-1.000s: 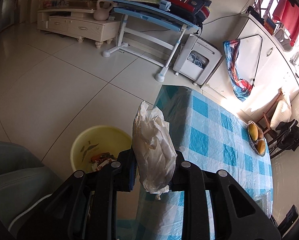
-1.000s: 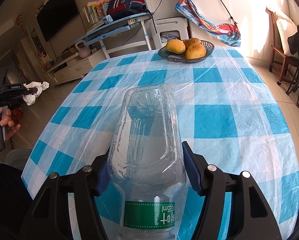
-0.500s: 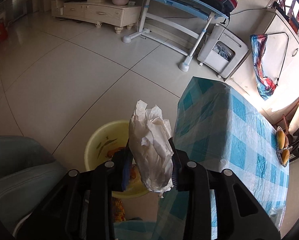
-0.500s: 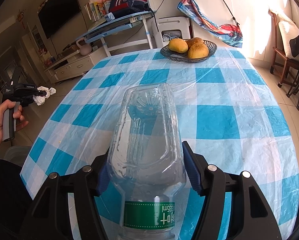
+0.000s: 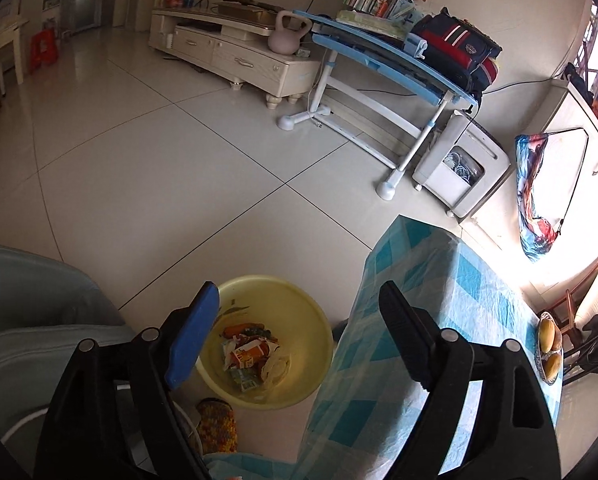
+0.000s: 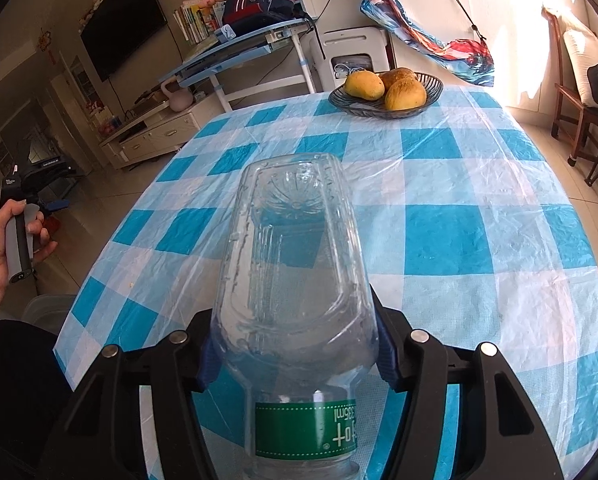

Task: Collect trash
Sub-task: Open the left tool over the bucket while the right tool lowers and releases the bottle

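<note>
Status: left gripper had just been opening and stood wide with nothing between its jaws, poised over the yellow basin on the floor at the bottom centre of the left wrist view. Basin already held wrappers and a crumpled whitish wad lying among them, probably the piece just dropped. In the right wrist view that gripper showed at the left edge, in the person's hand, off the table's side.

Right gripper was clamped on an empty clear plastic bottle with a green label, base pointing away, held over the blue-checked tablecloth at the lower centre of the frame. Not yet binned.

Judgement: task well along. Tabletop showed no other loose trash, only the fruit bowl at the upper centre. What's left is carrying the bottle across to the basin and letting go.
</note>
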Demonstrator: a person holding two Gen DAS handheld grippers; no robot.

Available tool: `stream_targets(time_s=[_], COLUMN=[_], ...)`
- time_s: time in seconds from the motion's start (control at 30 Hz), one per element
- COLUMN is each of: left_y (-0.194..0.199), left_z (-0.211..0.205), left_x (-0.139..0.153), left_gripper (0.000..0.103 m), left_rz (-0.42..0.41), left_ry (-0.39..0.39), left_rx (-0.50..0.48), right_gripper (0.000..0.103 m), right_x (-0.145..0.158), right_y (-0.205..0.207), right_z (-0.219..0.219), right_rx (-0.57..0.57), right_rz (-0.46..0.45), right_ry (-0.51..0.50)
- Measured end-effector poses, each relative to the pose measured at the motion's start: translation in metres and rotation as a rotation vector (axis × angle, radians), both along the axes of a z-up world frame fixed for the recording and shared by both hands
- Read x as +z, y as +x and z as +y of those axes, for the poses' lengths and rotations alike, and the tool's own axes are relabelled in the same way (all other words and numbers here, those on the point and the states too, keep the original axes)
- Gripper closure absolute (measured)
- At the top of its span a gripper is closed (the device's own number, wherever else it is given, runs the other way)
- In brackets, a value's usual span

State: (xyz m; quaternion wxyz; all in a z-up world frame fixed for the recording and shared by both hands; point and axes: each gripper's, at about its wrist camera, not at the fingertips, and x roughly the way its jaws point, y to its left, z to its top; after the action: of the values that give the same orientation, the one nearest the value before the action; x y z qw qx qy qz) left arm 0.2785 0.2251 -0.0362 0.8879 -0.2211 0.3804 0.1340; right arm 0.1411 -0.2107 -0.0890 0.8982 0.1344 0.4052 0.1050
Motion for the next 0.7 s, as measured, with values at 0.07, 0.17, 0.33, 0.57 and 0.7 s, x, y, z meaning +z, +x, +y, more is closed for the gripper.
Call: stream_targets(time_s=[0.07,0.17,0.33,0.57,0.7], left_y=[-0.013,-0.023,-0.024,-0.045,-0.046], left_z=[0.000,0.002,-0.001,0.002,-0.003], left_x=[0.011,0.019,0.020,0.030,0.039], left_gripper=[0.020,0.018,0.018,0.018,0.018], left_rz=[-0.050,-0.087,-0.090,-0.166,-0.182], left_ry=[-0.006,-0.044,-0.070,-0.080,-0.020], left_rx=[0.025,0.047,0.045,0.105,0.104], right_gripper=[0.044,0.044,0.044,0.044,0.044], right_x=[-0.002,-0.006,-0.004,0.016,0.021], right_y=[0.001,0.001,-0.001,0.009,0.026], right_z=[-0.005,-0.004,0.012,0.062,0.098], right_rx=[-0.006,0.002,0.047,0.160,0.240], right_rz=[0.004,0.019,0.022,-0.004,0.002], right_ry=[0.089,0.208,0.278,0.222,0.182])
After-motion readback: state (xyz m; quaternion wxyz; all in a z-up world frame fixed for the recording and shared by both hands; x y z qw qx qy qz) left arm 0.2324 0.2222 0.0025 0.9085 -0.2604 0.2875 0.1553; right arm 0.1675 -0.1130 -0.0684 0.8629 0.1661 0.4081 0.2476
